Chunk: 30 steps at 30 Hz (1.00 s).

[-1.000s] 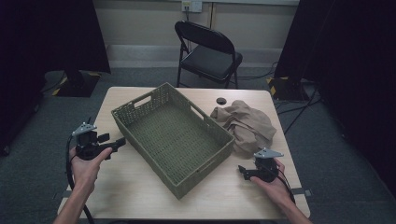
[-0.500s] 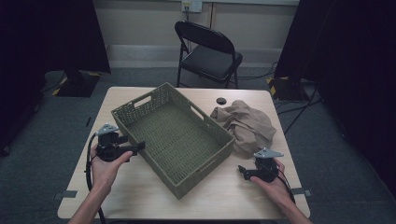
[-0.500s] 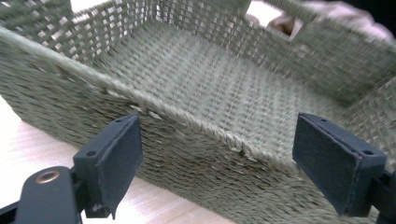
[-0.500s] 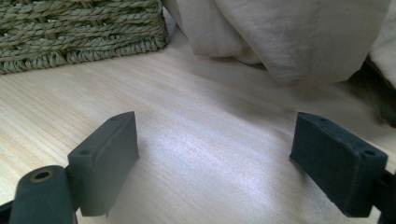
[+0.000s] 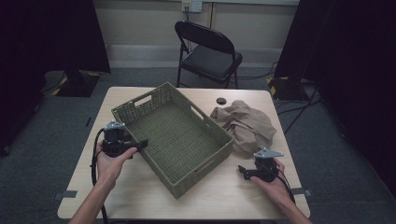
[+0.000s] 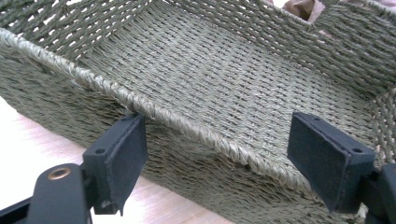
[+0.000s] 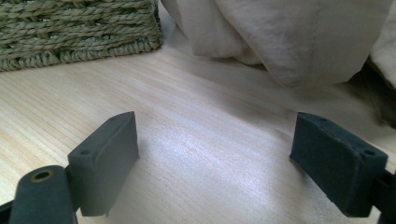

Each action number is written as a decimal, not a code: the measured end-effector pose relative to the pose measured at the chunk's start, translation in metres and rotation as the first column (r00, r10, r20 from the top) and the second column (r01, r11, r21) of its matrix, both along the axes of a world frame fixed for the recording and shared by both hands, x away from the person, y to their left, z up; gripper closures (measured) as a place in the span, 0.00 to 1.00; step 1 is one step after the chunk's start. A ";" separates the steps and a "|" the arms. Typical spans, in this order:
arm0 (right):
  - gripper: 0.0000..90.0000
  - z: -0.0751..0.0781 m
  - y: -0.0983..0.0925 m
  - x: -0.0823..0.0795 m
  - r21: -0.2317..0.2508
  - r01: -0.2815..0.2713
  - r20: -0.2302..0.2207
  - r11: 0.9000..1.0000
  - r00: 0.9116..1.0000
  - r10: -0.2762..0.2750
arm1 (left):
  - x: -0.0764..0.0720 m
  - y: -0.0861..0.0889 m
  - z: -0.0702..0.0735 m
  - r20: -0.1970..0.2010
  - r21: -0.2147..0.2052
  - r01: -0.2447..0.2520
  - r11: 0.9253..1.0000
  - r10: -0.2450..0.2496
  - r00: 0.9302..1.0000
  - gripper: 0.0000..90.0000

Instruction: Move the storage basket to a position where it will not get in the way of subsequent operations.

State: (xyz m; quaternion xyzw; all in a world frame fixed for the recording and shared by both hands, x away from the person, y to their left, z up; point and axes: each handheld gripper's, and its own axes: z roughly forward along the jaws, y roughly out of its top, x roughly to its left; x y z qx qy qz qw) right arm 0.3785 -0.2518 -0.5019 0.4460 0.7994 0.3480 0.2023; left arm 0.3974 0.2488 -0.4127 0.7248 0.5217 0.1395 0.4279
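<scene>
Woven basket (image 5: 173,135): sitting empty and slantwise mid-table, nothing yet placed inside.
Beige cloth (image 5: 245,123): lying crumpled on the table (image 5: 219,196), just right of the basket's far-right side, touching or nearly touching it; not yet picked up.
Progress, judged: hardly begun. Likely remaining: steadying the basket, grasping the cloth, putting it in.

Left gripper (image 5: 140,144): resting at the basket's near-left wall, jaws having just been closing a little yet standing wide apart. Left gripper view: braided rim (image 6: 187,123) passing across between the two jaws and just beyond their tips, pads not pressing it. Released, gripping nothing.

Right gripper (image 5: 242,171): resting low on the table at near right, jaws spread wide over bare wood, holding nothing. Right gripper view: cloth (image 7: 280,37) lying just ahead, basket corner (image 7: 79,32) at far left.
</scene>
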 end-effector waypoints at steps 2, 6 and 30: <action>0.16 0.000 0.000 0.000 0.000 0.000 0.000 1.000 1.000 0.000 | 0.001 0.002 0.000 -0.003 0.001 0.008 1.000 -0.008 1.000 0.23; 0.16 0.000 0.000 0.000 0.000 -0.001 0.001 1.000 1.000 0.001 | 0.006 0.006 0.002 -0.015 0.001 0.021 1.000 -0.021 1.000 0.24; 0.16 0.000 0.000 0.000 0.000 0.000 0.000 1.000 1.000 0.000 | 0.022 0.028 0.009 -0.055 0.011 0.048 0.999 -0.047 0.997 0.44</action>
